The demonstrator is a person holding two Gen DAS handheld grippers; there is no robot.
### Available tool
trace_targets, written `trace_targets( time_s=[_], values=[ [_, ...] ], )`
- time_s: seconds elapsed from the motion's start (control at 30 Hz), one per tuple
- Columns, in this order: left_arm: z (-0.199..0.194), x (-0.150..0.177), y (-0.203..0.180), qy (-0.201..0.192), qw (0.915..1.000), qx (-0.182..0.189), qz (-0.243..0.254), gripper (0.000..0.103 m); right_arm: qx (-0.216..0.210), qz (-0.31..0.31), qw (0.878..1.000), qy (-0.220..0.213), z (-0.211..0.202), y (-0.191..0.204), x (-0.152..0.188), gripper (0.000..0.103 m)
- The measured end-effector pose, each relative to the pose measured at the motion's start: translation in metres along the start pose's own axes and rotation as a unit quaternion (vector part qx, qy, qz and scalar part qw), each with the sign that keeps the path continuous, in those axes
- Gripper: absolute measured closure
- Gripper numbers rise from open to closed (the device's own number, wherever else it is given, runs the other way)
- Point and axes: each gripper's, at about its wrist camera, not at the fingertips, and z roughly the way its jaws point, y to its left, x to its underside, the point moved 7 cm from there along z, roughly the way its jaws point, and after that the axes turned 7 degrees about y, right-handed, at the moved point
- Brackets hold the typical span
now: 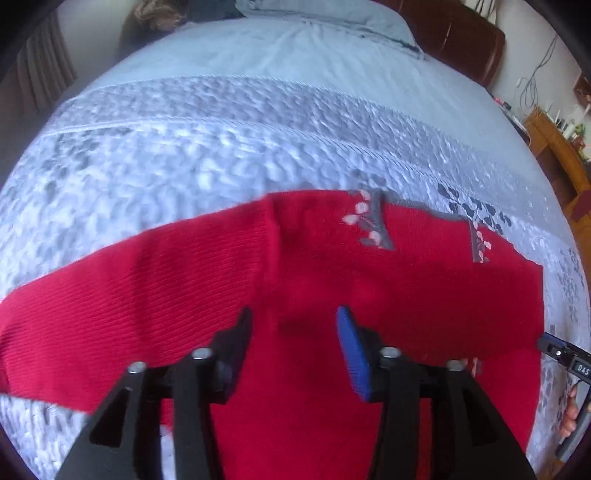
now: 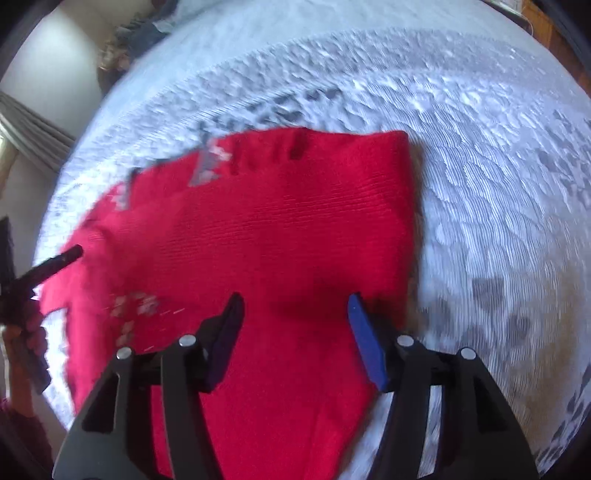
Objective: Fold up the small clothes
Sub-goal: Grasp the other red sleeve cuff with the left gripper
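A small red knit sweater (image 1: 332,266) with grey and pink flower trim at the neck lies flat on the bed. One sleeve (image 1: 110,295) stretches out to the left. My left gripper (image 1: 293,314) hovers open above the sweater's body, with only cloth below the gap. In the right wrist view the same sweater (image 2: 277,221) shows its right side folded in to a straight edge. My right gripper (image 2: 295,299) is open just above it, holding nothing. The other gripper (image 2: 55,264) shows at the left edge, held by a hand (image 2: 33,332).
The bed has a pale blue-grey textured cover (image 1: 258,129) with dark leaf prints. A pillow (image 1: 325,14) and a brown headboard (image 1: 461,40) lie at the far end. Wooden furniture (image 1: 554,147) with cables stands at the right, and curtains (image 1: 44,74) hang at the left.
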Motion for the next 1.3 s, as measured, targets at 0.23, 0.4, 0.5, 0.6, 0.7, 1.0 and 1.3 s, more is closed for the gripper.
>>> trace_targets(
  time_s=[0.23, 0.4, 0.5, 0.6, 0.7, 1.0, 1.3],
  values=[
    [-0.050, 0.061, 0.132, 0.004, 0.9952, -0.037, -0.091, 0.042, 0.018, -0.035, 0.999, 0.027, -0.002, 0.028, 0.046, 0.044],
    [-0.057, 0.101, 0.206, 0.024, 0.9820, -0.026, -0.185, 0.043, 0.035, -0.052, 0.998, 0.033, 0.007, 0.043, 0.056, 0.044],
    [-0.055, 0.109, 0.235, 0.019, 0.9709, 0.003, -0.239, 0.047, 0.033, -0.048, 0.998, 0.039, 0.015, 0.046, 0.057, 0.043],
    [-0.058, 0.104, 0.262, -0.001, 0.9607, 0.006, -0.277, 0.049, 0.044, -0.044, 0.997, 0.044, 0.023, 0.046, 0.056, 0.043],
    [-0.061, 0.101, 0.289, -0.007, 0.9520, 0.002, -0.306, 0.050, 0.047, -0.041, 0.997, 0.049, 0.032, 0.045, 0.055, 0.043],
    [-0.062, 0.097, 0.348, -0.049, 0.9138, 0.045, -0.401, 0.062, 0.058, -0.056, 0.996, 0.049, 0.040, 0.047, 0.053, 0.040],
    [-0.066, 0.103, 0.379, -0.068, 0.8923, 0.024, -0.446, 0.078, 0.049, -0.062, 0.996, 0.047, 0.039, 0.046, 0.054, 0.040]
  ],
)
